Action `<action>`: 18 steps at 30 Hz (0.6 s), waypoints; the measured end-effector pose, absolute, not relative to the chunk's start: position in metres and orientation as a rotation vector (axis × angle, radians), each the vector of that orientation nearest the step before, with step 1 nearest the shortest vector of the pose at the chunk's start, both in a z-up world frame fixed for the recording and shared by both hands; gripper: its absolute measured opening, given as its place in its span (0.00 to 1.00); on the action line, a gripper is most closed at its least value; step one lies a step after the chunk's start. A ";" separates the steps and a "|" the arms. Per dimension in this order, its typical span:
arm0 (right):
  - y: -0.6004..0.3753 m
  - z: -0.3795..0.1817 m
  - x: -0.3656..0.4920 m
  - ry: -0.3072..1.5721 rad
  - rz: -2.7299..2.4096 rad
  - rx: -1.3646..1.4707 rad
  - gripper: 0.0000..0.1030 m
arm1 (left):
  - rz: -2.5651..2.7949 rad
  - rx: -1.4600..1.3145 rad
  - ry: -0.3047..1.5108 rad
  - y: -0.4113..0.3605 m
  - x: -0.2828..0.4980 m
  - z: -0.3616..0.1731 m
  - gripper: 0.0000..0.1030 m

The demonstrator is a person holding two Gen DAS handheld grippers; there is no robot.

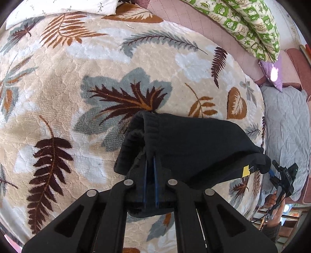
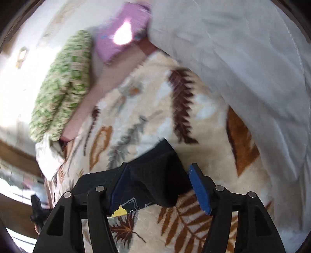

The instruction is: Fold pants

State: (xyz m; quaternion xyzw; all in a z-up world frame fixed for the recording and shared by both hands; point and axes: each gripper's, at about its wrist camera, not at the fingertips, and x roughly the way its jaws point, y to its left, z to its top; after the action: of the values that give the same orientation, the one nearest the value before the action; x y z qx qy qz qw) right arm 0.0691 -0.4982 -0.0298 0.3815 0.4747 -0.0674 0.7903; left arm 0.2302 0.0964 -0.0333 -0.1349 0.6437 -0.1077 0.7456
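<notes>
Black pants hang bunched above a leaf-patterned plush blanket. My left gripper is shut on a ribbed edge of the pants, and the cloth drapes off to the right. A yellow tag shows at the far end of the cloth. In the right wrist view the pants lie between the blue pads of my right gripper, which is open. The left pad rests against the cloth and the right pad stands apart from it. This view is blurred.
A green patterned pillow and a purple cushion lie at the back right. A grey quilt covers the right side. A white pillow sits at the top left. A person's hand shows at the right edge.
</notes>
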 end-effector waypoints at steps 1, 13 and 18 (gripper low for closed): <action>-0.497 -0.033 0.073 1.032 -0.130 0.848 0.62 | -0.235 -0.298 1.410 0.097 0.230 -0.034 0.04; -0.463 0.010 0.100 0.831 0.059 0.528 0.05 | -0.196 -0.409 1.414 0.112 0.233 -0.039 0.04; -0.451 -0.025 0.074 0.963 0.054 0.341 0.06 | -0.195 -0.394 1.424 0.112 0.231 -0.040 0.04</action>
State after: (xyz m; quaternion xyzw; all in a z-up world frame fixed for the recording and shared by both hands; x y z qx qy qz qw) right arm 0.0739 -0.4515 -0.0252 0.1631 0.4606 0.0257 0.8721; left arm 0.2307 0.1124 -0.0398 -0.1794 0.6480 -0.0889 0.7348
